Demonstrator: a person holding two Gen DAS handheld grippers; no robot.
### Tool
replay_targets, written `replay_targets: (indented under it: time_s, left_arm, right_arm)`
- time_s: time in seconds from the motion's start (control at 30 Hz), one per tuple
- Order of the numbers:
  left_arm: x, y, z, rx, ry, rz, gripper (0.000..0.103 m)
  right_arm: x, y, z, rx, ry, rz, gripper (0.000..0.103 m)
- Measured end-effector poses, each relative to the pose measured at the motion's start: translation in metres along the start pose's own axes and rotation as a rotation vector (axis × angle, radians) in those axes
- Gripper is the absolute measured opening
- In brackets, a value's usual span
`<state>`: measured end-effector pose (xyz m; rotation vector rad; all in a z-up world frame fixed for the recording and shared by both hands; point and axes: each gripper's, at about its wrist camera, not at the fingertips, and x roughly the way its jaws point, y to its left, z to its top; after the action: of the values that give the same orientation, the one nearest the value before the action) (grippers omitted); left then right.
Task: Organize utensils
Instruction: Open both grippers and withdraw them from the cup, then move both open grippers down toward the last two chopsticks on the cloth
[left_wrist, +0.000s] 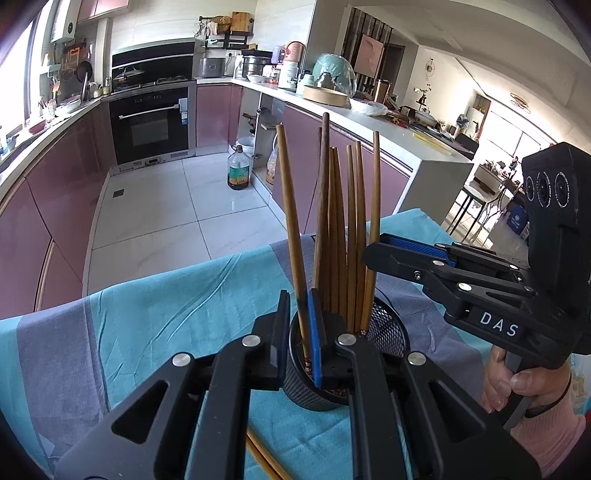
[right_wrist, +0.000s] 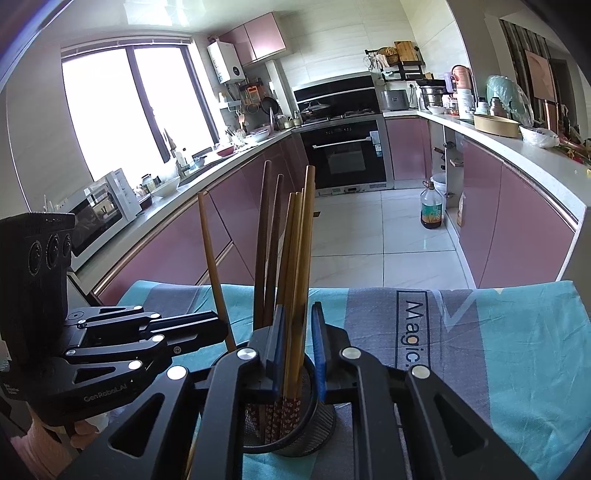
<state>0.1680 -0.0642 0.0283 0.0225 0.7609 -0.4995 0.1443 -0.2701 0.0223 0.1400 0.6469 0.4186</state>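
Left claw (left_wrist: 298, 321) clamped on one chopstick (left_wrist: 291, 221) standing in mesh holder (left_wrist: 388, 328) near the bench (left_wrist: 166, 314) far edge; right claw (right_wrist: 298, 343) released, pads loosely flanking bundled chopsticks (right_wrist: 301, 280).

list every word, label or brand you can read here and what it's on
"DAS": white letters on the right gripper, on its body.
"GenRobot.AI": small print on the left gripper, on its body.
"Magic.": dark letters in a box printed on the tablecloth.
Too small or blurred to read: the oil bottle label, the oven sticker, the left gripper's side sticker.
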Motion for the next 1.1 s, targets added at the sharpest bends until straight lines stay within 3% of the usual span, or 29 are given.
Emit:
replay_targets:
  time_s: [0.33, 0.43, 0.6, 0.73, 1.1]
  left_arm:
    - [-0.009, 0.004, -0.007, -0.017, -0.036, 0.025, 0.025]
    - [-0.016, 0.006, -0.011, -0.025, -0.060, 0.047, 0.033]
    - [-0.037, 0.012, -0.021, -0.038, -0.128, 0.098, 0.055]
    - [-0.058, 0.020, -0.036, -0.050, -0.169, 0.141, 0.073]
    - [-0.088, 0.052, -0.094, -0.096, -0.162, 0.234, 0.094]
  right_arm:
    - [-0.007, 0.002, -0.002, -0.010, -0.021, -0.001, 0.021]
    - [-0.014, 0.006, -0.005, -0.019, -0.040, 0.003, 0.030]
    - [-0.033, 0.017, -0.011, -0.051, -0.083, 0.005, 0.046]
    - [-0.046, 0.030, -0.020, -0.093, -0.099, 0.033, 0.051]
    - [-0.039, 0.065, -0.072, -0.152, 0.026, 0.163, 0.057]
